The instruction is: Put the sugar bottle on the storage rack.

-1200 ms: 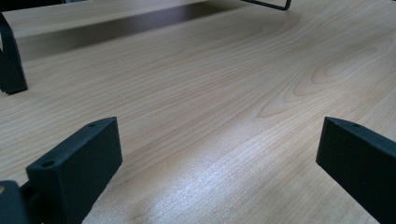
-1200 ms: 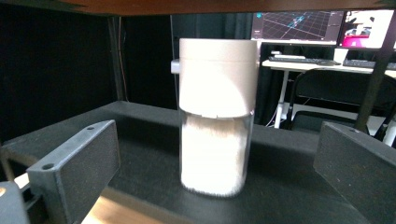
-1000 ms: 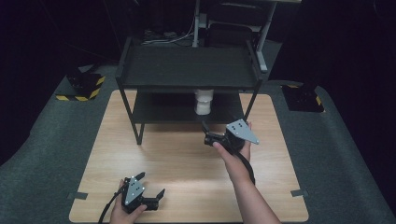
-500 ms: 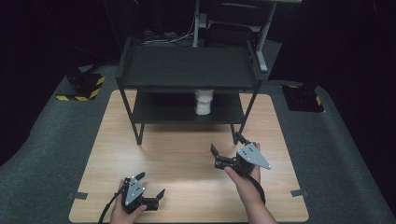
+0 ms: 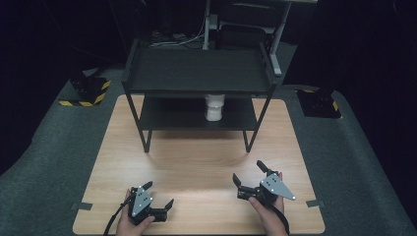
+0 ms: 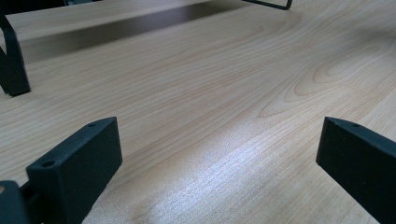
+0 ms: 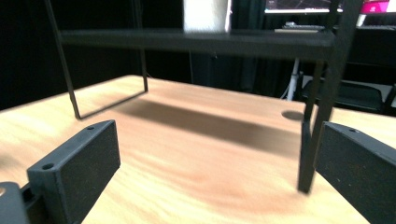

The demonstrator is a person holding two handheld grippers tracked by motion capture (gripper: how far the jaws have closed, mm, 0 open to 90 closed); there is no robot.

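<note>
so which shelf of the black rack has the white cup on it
The lower shelf of the black metal rack holds the white cup; the top shelf is bare.

You have no text, label, brand or number to read here. The nearest thing to a sign is the yellow-and-black hazard striping (image 5: 83, 96) on the dark floor block left of the black shelf rack (image 5: 199, 73); it carries no words.

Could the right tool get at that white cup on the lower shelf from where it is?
Probably yes. The right tool is open and empty, the bare table lies between, and the cup stands on the lower shelf, whose front is open. The top shelf blocks only reaching from above.
</note>
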